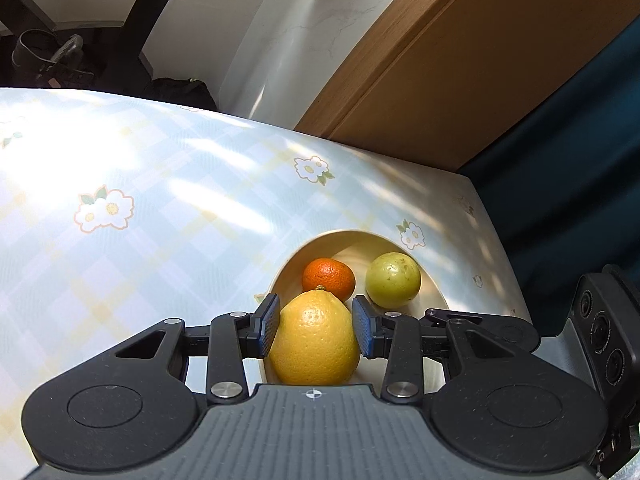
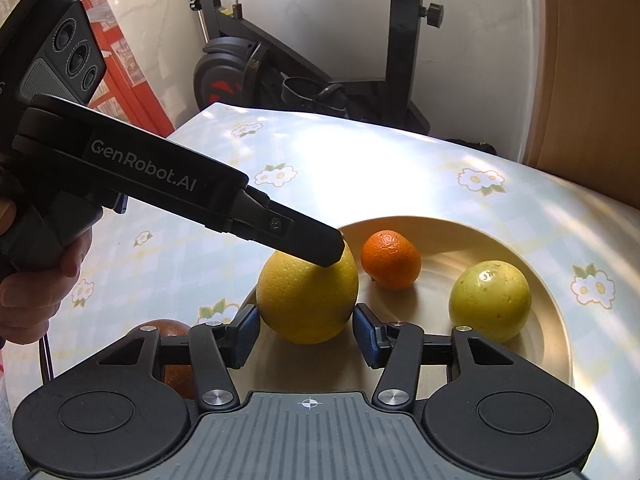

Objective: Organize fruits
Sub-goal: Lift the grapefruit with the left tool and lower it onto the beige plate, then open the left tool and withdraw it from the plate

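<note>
1. L gripper [image 1: 316, 316]: jaws partly closed on the large yellow citrus [image 1: 316, 340]. Blue pads [image 1: 269, 324] touch its left and right flanks, stem end pointing away from the cam.
2. R wrist view: L gripper [image 2: 328, 252] comes in from upper left and slopes down. One black finger lies across the top of the citrus [image 2: 308, 296]; the other finger is hidden behind the fruit.
3. A person's hand [image 2: 32, 280] is wrapped round the L gripper's handle at the left edge.
4. R gripper [image 2: 306, 328]: jaws also partway open. Its blue pads [image 2: 365, 336] sit tight beside the lower sides of the same citrus. Can't tell whether they press on it or just flank it.
5. Citrus is at the near-left rim of the cream plate [image 2: 556, 320]. Can't tell whether it rests on the plate or is held just above it.
6. In the plate: mandarin [image 2: 390, 260] just beyond the citrus, and a yellow-green round fruit [image 2: 490, 300] to the right, apart from both.
7. Off the plate: a reddish-brown fruit [image 2: 164, 326] on the table by the near-left rim, mostly hidden behind the R gripper's linkage.
8. Table [image 1: 160, 160] has a pale checked cloth w/ flower print and strong sun glare.
9. Bkgd: exercise bike [image 2: 248, 68] by a white wall, wooden panel [image 1: 480, 80] on the right.
</note>
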Tool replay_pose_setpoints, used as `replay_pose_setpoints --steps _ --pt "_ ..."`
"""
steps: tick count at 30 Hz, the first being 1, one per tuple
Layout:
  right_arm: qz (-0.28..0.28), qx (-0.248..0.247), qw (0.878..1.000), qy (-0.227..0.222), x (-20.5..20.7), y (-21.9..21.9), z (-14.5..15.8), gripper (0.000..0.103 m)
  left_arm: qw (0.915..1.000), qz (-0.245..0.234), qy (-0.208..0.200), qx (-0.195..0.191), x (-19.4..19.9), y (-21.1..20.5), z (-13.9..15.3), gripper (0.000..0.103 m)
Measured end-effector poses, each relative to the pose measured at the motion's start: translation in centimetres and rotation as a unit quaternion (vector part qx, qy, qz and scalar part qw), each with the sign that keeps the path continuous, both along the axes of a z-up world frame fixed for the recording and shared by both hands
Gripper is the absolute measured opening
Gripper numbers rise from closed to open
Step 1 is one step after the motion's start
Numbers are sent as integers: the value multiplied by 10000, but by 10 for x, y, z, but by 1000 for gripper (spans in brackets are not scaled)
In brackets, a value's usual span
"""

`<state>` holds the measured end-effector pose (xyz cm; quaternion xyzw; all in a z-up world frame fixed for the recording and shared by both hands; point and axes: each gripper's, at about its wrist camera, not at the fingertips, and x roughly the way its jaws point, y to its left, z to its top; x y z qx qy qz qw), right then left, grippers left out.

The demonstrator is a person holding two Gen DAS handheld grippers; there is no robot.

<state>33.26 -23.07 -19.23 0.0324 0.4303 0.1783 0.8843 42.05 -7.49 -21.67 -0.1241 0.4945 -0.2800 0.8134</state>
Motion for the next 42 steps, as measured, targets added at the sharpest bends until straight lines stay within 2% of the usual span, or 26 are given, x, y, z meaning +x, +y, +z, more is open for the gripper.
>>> replay_pose_setpoints --steps 8,12,17,25,33,36,38,40,42 --pt "-367 -61 9991 -222 8 -10 1 47 9992 322 43 -214 6 16 1 41" --pt "-692 -243 9965 -394 10 -15 0 47 9993 349 -54 -122 -3 19 6 41" --pt "-800 -397 9950 -451 6 -15 3 49 9990 369 -235 0 -17 19 17 41" --pt "-992 -368 9915 -756 -30 -24 25 48 9965 615 -535 177 -53 27 36 41" --pt "-900 -296 9907 -974 -87 -22 42 45 9922 650 -849 646 -97 38 52 41" --pt "-915 -202 9899 -1060 -108 -16 45 44 9887 701 -1056 797 -117 44 59 41" --pt "-880 -193 9890 -1171 -123 -12 46 44 9783 866 -1384 1272 -136 44 64 41" --pt "-841 -335 9868 -1340 -139 -4 46 44 9632 1111 -1683 1779 -150 44 66 41" --pt "-903 -234 9854 -1428 -153 -2 44 44 9607 1196 -1727 1814 -160 47 67 41"
